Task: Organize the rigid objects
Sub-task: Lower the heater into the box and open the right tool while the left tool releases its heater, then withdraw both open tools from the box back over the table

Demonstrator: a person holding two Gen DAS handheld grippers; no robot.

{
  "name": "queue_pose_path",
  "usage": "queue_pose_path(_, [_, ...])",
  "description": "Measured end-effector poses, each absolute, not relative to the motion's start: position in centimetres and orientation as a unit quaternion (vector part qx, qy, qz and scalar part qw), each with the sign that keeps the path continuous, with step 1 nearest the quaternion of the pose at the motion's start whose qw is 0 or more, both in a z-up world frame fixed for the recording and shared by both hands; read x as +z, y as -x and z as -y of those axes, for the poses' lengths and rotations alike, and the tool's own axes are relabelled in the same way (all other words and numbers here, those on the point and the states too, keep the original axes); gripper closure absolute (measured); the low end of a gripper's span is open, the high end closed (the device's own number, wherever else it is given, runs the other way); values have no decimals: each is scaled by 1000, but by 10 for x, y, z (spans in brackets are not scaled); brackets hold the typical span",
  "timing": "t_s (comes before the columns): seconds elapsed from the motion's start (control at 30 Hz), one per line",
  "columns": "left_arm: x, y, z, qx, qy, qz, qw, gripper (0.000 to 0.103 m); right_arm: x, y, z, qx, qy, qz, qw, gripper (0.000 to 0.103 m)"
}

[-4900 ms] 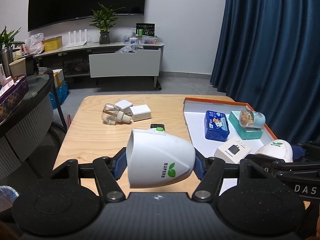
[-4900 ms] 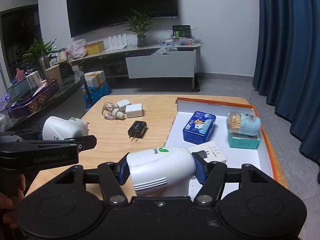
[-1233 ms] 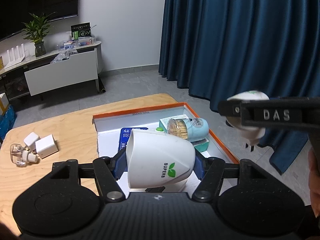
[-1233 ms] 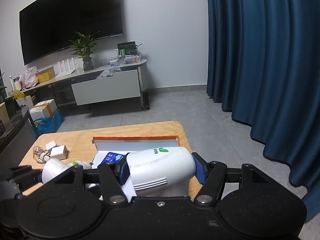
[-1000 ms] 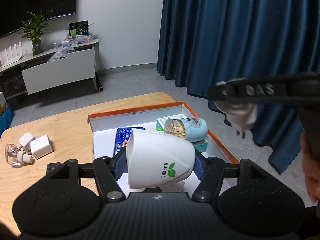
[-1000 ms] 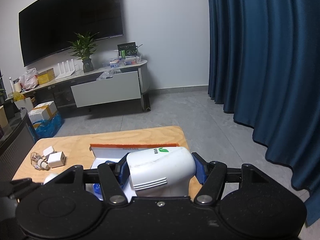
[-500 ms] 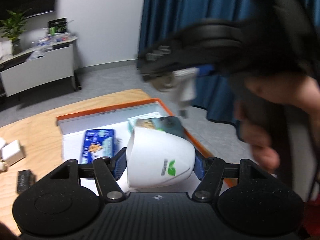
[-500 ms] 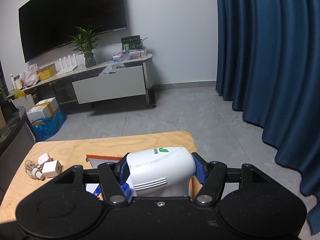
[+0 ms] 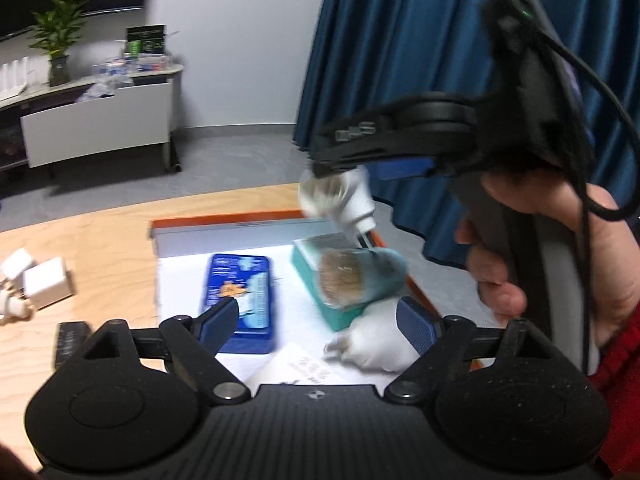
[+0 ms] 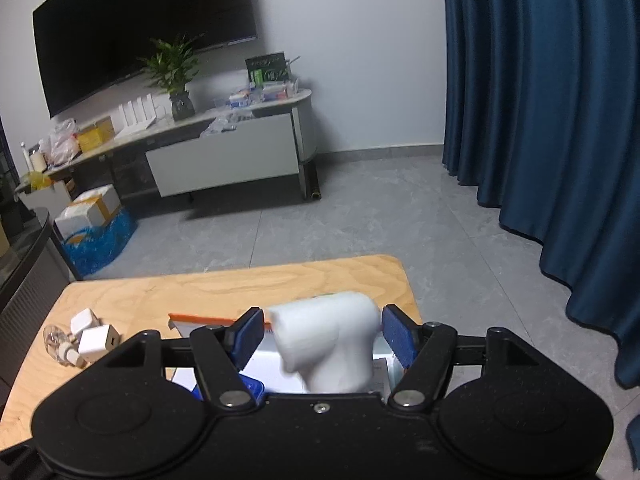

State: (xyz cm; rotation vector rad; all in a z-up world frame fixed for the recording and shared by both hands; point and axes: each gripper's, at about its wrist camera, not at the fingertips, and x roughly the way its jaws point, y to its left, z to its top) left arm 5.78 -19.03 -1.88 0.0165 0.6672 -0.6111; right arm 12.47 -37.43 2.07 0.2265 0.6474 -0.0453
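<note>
Placement of two white plastic plug-in vaporiser bodies in the orange-rimmed white tray (image 9: 224, 222) on the pale wooden table (image 9: 100, 248). The left gripper (image 9: 320, 320) has its blue pads spread wide with nothing between them; the first vaporiser body (image 9: 376, 344) lies on the tray floor at about 4 o'clock from the gap, just beside the right-hand pad, whether touching it cannot be told, its long axis running roughly from 8 to 2 o'clock. The right gripper (image 10: 322, 336) hangs above the tray's far right corner, at 1 o'clock in the left wrist view; the second vaporiser body (image 10: 328, 344) sits between its pads, blurred and tilted, with a thin gap on either flank, so the pads read as parted and the body as dropping free. Below it, at 12 to 1 o'clock, lie the teal cylindrical toothpick jar (image 9: 356, 278) on the teal flat box (image 9: 308, 268), with the blue rectangular tin (image 9: 240, 292) at 11 o'clock. Judged from this layout, what is left to sort lies outside the tray at 9 o'clock: the small white cube chargers (image 9: 44, 288) and, nearer, the black ribbed adapter (image 9: 72, 340). The left gripper is the nearer one and already spread, so the coming reach probably falls to it, sweeping left across the tray rim; the adapter's long axis lies about crosswise to the pads.
</note>
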Motion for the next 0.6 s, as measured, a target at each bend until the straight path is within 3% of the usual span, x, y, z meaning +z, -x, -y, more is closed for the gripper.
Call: queue_pose_path(0.6, [3,-55,132,-219,15,-300,928,10,50,-49,369,-30,-125,-277,952,23])
